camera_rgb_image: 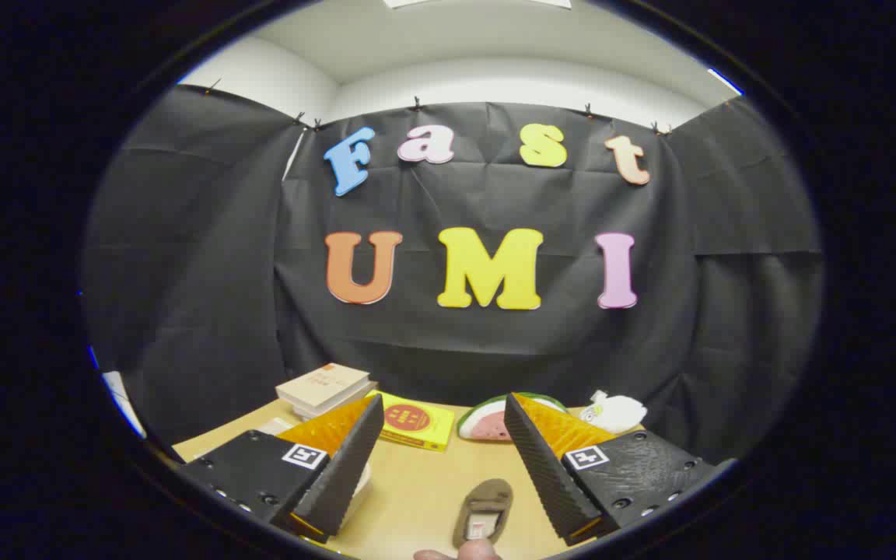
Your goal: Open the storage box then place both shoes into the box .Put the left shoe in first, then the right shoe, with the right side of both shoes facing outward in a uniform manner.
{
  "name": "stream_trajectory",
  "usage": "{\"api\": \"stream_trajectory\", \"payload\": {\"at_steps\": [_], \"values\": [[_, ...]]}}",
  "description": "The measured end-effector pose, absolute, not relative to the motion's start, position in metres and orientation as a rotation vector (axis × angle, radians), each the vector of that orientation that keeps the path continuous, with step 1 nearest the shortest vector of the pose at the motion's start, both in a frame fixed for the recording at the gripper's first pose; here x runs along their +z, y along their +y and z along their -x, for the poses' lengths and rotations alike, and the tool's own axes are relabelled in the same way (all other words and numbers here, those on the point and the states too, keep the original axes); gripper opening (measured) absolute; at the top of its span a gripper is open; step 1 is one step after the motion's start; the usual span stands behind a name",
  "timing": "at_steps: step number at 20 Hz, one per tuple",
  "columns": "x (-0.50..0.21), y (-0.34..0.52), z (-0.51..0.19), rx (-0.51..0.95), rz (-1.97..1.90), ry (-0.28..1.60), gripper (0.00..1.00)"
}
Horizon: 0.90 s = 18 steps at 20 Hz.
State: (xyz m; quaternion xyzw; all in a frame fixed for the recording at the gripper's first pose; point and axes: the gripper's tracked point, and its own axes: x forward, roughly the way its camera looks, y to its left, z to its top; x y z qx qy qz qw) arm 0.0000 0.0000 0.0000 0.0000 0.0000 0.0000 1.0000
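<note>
Tongs [443, 459] held level above the tabletop [417, 490], fingers spread wide and gripping nothing, a stance judged fit for approach. One shoe [484, 512] lies sole up between the fingers, close below them; the storage box cannot be made out. Beyond the tips, along the far edge, a stack of books [325, 389], a yellow book [415, 421], a watermelon-slice toy [488, 421] and a white soft toy [614, 411] leave bare room between
</note>
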Motion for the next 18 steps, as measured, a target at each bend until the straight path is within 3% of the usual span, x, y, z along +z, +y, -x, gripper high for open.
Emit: {"api": "stream_trajectory", "payload": {"at_steps": [18], "values": [[-0.01,0.025,-0.014,0.112,-0.032,0.029,0.95]]}}
